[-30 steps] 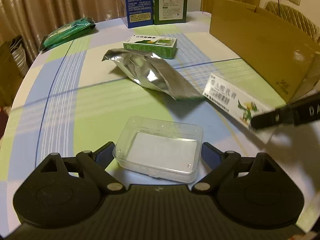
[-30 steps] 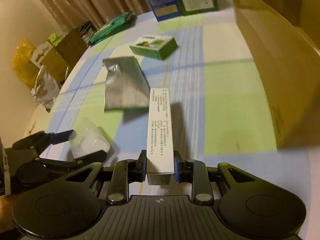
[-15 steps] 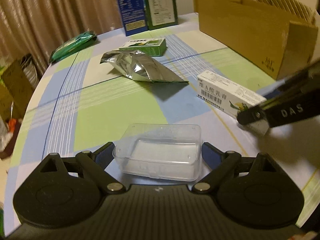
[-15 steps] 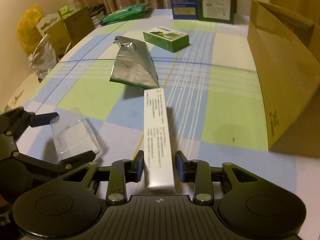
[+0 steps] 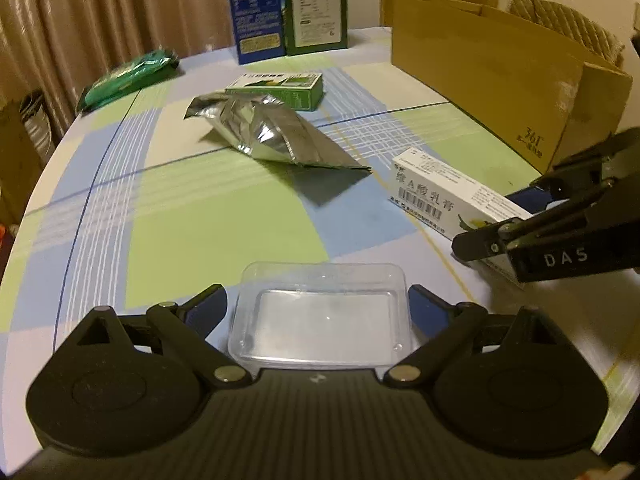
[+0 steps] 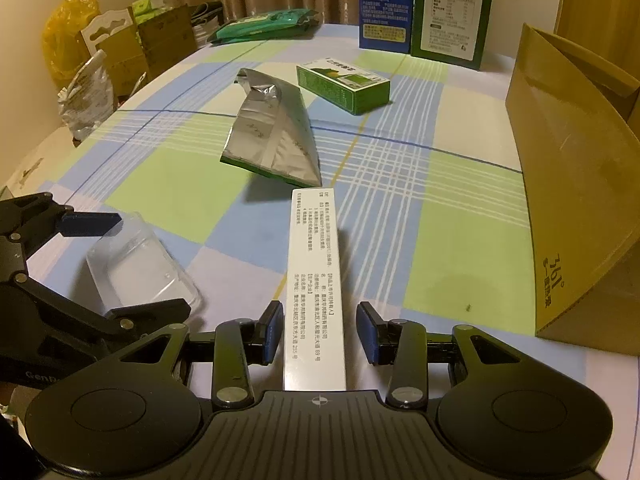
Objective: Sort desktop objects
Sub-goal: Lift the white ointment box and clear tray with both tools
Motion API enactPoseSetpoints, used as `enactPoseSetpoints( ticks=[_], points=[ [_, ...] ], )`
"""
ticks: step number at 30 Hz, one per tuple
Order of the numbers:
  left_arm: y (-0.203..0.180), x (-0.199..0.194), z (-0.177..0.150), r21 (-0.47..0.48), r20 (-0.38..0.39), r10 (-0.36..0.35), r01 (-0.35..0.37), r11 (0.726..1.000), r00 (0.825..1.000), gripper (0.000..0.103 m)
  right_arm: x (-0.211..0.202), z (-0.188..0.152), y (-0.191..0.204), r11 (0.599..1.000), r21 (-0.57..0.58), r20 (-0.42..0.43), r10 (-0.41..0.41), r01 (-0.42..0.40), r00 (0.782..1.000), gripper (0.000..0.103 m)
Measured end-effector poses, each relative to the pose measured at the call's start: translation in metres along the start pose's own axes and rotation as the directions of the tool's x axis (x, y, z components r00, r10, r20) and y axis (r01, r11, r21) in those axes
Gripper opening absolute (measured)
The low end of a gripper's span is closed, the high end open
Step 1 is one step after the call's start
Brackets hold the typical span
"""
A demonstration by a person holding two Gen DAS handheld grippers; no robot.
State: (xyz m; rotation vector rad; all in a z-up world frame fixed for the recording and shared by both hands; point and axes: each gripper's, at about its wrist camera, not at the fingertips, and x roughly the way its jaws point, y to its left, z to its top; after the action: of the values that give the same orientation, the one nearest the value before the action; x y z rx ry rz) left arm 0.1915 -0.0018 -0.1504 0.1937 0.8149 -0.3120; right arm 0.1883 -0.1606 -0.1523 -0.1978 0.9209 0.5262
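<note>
A clear plastic tray [image 5: 320, 316] lies on the checked tablecloth between the fingers of my left gripper [image 5: 318, 292]. Its jaws are opening, and the pads stand just off the tray's short sides. A long white medicine box [image 6: 316, 280] rests flat on the table, pointing away from me. My right gripper [image 6: 320, 320] straddles its near end with a gap on each side of the box, so it is open. In the left wrist view that white box [image 5: 440, 192] lies at the right with the right gripper [image 5: 492, 220] around its end.
A large open cardboard box [image 6: 568, 200] stands along the right. Ahead lie a silver foil pouch [image 6: 272, 136] and a small green box [image 6: 344, 84]. A green packet [image 6: 264, 24] and two tall cartons [image 6: 420, 4] sit at the back. The table's edge curves at the left.
The right gripper's jaws have parted from the white box, which rolled from standing on edge to lying flat on the table. The left gripper's jaws widened a little around the clear tray.
</note>
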Motion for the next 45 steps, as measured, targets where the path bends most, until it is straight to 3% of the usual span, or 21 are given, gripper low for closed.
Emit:
enactPoseSetpoints(
  ticks=[5,10,30,35,45],
  points=[
    [0.001,0.001,-0.001,-0.024,-0.009,0.002,-0.002,1.0,1.0,0.093,0.0,0.001,0.002,1.0,-0.016,0.007,-0.001,0.001,1.0,0.038],
    [0.003,0.001,-0.002,-0.051,-0.02,-0.001,0.0,0.999,1.0,0.084,0.001,0.001,0.005,0.999,-0.041,0.017,-0.012,0.013,1.0,0.038],
    [0.004,0.001,-0.002,-0.083,-0.018,0.004,-0.005,0.996,1.0,0.083,0.01,0.003,0.01,0.998,-0.061,0.014,-0.008,0.009,1.0,0.037],
    [0.004,0.001,-0.002,-0.083,-0.017,0.004,-0.005,0.997,1.0,0.083,0.01,0.004,0.01,0.998,-0.053,0.016,-0.019,0.019,1.0,0.024],
    [0.006,-0.002,-0.001,-0.106,0.001,0.013,-0.013,0.994,1.0,0.082,0.006,0.005,0.005,0.999,-0.02,0.041,-0.029,0.03,0.999,0.023]
  ],
)
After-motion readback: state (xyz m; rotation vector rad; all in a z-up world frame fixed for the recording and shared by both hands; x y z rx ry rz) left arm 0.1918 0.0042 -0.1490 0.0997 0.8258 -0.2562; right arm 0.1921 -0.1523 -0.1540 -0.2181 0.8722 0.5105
